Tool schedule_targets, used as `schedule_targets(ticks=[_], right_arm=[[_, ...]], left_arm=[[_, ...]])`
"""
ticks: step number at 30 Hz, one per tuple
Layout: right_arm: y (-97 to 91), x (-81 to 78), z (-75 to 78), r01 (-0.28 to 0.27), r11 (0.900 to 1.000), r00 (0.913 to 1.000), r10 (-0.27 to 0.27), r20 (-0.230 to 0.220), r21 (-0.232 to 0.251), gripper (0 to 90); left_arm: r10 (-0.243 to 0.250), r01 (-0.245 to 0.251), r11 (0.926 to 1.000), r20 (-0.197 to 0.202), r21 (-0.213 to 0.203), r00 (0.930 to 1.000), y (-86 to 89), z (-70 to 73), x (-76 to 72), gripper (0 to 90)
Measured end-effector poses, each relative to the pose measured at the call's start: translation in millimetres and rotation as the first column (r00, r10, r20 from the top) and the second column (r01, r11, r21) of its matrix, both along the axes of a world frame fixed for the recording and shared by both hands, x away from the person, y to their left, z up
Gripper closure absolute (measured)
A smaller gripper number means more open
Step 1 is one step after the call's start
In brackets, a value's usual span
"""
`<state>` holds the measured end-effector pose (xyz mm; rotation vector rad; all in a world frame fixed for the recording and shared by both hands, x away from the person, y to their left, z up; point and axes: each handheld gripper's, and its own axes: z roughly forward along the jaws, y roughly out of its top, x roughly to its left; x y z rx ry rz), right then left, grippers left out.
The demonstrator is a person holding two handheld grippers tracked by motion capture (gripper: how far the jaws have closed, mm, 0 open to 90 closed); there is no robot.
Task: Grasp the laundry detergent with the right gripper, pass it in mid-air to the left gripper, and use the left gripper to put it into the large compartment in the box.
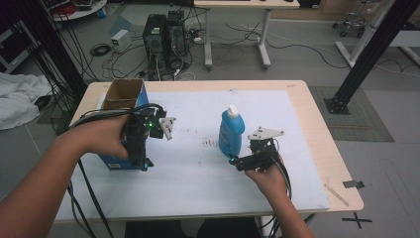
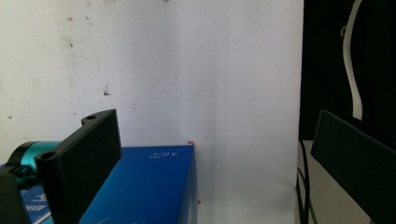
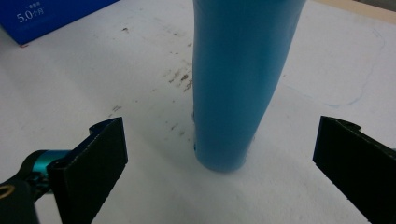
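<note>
A lab: computer towers (image 1: 166,37), floor cables (image 1: 119,57), black frame struts (image 1: 369,52).

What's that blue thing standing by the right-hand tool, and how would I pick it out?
Find the white mat covering the wooden table. Near its middle, just ahead of the right gripper, a blue bottle stands upright. Unlike the blue box at the left, it is rounded, slim and topped by a white cap.

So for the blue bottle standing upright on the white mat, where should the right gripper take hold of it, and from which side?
Probably the lower body of the blue bottle, approached level from the person's side. It stands upright, and there the body looks narrower than the gap between the right gripper's wide-open jaws, one on each side of it. The white cap is small and high, so gripping there could tip it.
</note>
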<state>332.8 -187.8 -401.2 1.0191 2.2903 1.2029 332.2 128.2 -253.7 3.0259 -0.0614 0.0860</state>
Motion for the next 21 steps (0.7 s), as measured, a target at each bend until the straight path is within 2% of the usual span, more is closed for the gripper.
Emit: schedule_targets(ticks=[4,11,21], right_arm=[[7.6,8.2,-2.0,0.023,0.9997,0.9997,-0.023,0.001,-0.009,2.0],[9.7,15.6,-5.1,0.055,0.9985,0.9985,-0.055,0.005,-0.001,2.0],[16.1,25.1,-10.0,0.088,0.9957,0.996,-0.089,0.013,0.027,2.0]], left_arm=[[0.003,-0.003,1.0,-0.002,-0.006,1.0,1.6,-0.5,-0.7,1.6],[0.004,-0.004,1.0,-0.002,-0.006,1.0,3.0,-1.1,-0.6,1.6],[0.001,-0.001,1.0,-0.005,-0.002,1.0,-0.7,-3.8,-0.4,1.6]])
